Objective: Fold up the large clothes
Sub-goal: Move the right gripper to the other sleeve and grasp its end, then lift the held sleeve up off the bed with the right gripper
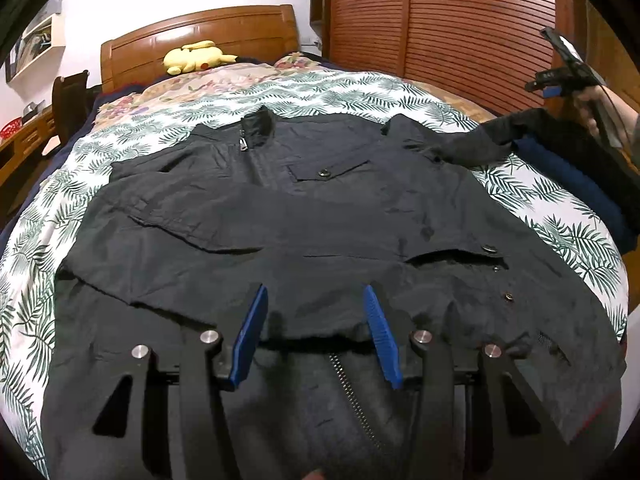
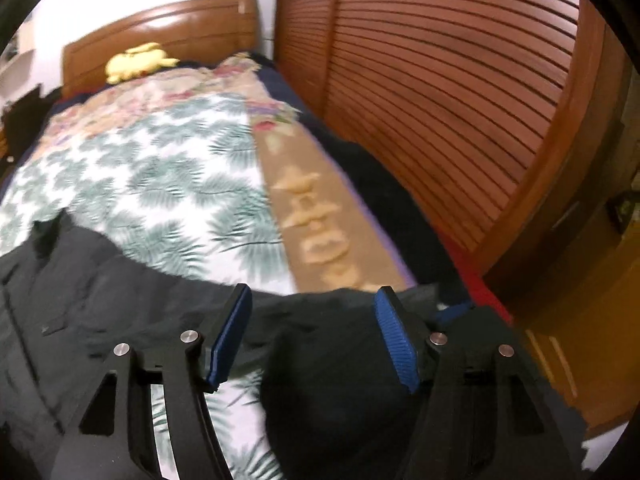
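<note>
Black zip-front nylon jacket (image 1: 304, 216) lay spread across the leaf-print bedspread (image 1: 360, 88), hem cut off at the frame bottom. Left gripper (image 1: 316, 332) gaped over the hem, pinching nothing. Right gripper (image 2: 316, 336) spread above the blurred sleeve (image 2: 340, 360), contact unclear.

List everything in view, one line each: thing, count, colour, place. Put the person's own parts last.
jacket: one, black, spread flat on the bed, collar toward the headboard
sleeve: one, black, stretched out toward the jacket's right side
bedspread: one, white with green leaves, under the jacket
floral quilt: one, pale with flowers, near the headboard
plush toy: one, yellow, lying by the headboard
headboard: one, brown wood, far end of the bed
slatted doors: brown wood, right of the bed
left gripper: one, black with blue pads, open over the jacket's hem
right gripper: one, black with blue pads, open above the sleeve
hand: one, holding the right gripper
</note>
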The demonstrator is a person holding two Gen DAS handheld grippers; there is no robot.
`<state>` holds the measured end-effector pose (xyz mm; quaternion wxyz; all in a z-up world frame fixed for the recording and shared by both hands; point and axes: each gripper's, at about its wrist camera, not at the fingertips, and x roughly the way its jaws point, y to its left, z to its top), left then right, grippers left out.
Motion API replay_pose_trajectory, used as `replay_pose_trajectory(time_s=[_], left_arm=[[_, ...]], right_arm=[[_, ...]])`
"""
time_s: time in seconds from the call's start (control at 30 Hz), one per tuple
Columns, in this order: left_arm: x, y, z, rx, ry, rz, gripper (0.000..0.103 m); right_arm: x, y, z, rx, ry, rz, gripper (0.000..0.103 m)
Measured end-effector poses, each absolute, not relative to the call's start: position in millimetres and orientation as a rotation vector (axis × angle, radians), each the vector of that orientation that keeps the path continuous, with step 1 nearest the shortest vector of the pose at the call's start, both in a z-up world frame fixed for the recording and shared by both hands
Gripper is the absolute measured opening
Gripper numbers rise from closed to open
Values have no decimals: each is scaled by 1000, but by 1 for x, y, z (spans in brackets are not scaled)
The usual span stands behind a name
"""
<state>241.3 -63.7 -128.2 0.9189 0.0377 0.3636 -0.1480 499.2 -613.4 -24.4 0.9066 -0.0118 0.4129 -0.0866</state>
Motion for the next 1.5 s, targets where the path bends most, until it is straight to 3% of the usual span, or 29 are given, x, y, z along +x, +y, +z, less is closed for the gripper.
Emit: replay_pose_trajectory(time_s=[0.6,0.77,0.9,0.93,1.5], left_arm=[[248,-76,-131,94,767,-337,50],[247,-74,-130,96,768,-333,50],[246,-72,-131,98,774,-333,50],[246,-72,-131,99,774,-334,50],[233,-60,-114,90,741,-326,50]], right_arm=[[515,-682,-51,71,953,-297,66],[517,-667,-60,44,998,-268,45],[517,-643,-67,-51,1018,-226,9],[516,-638,-68,-70,1018,-217,6],[511,-477,-7,-332,825,8,1]])
